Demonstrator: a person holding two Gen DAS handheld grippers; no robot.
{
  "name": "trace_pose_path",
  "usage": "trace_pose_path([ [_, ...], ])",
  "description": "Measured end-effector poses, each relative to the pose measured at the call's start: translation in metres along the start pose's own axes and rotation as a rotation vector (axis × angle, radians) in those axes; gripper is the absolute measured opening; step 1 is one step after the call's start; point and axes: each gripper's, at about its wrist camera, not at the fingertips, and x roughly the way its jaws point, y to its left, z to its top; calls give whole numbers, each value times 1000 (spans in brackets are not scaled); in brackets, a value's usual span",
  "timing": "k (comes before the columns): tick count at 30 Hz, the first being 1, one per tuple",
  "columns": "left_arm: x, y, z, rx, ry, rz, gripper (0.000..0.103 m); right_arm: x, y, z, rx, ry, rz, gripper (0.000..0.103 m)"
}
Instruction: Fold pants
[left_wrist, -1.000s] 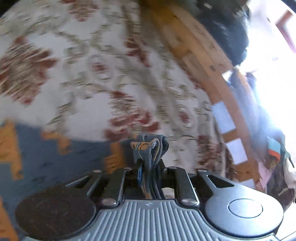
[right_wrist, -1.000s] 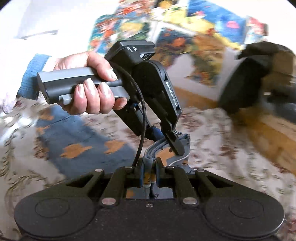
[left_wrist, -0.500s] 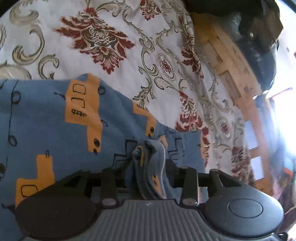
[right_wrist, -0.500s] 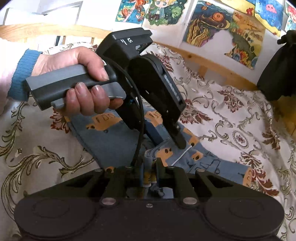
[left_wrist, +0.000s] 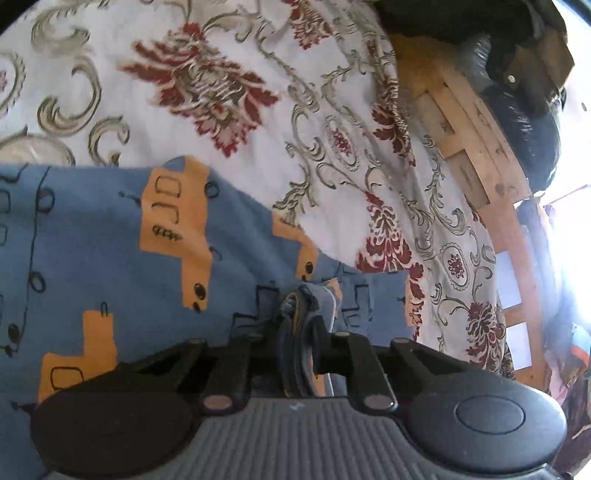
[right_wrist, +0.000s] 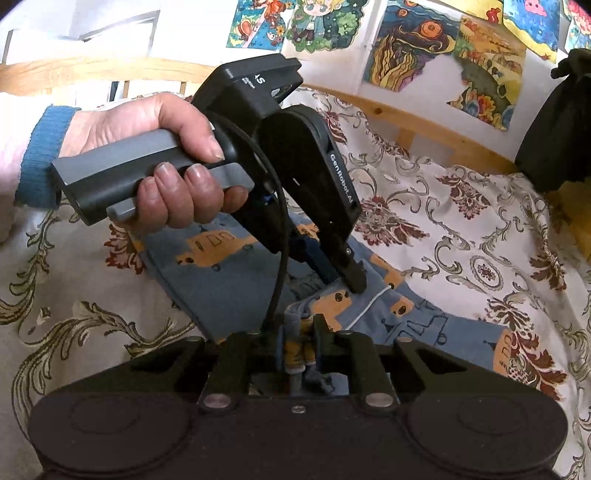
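Your right gripper (right_wrist: 301, 332) is clamped on a bunched edge of the pants (right_wrist: 221, 280), and your left gripper (left_wrist: 301, 332) pinches another thick bunch of the same hem. The knit looks soft, light and floppy, so take it at edges and corners. Beyond the jaws, the pants lie flat on the patterned bedspread (right_wrist: 461, 229).
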Motion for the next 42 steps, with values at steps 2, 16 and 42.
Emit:
trace_pose_path([
  [2, -6, -2, -1, 14, -8, 3, 14, -1, 1, 2, -1, -8, 2, 16],
  [16, -71, 27, -13, -28, -120, 201, 15, 24, 42, 33, 1, -85, 157, 16],
  [42, -53, -39, -111, 236, -410, 861, 97, 40, -90, 3, -57, -61, -363, 102],
])
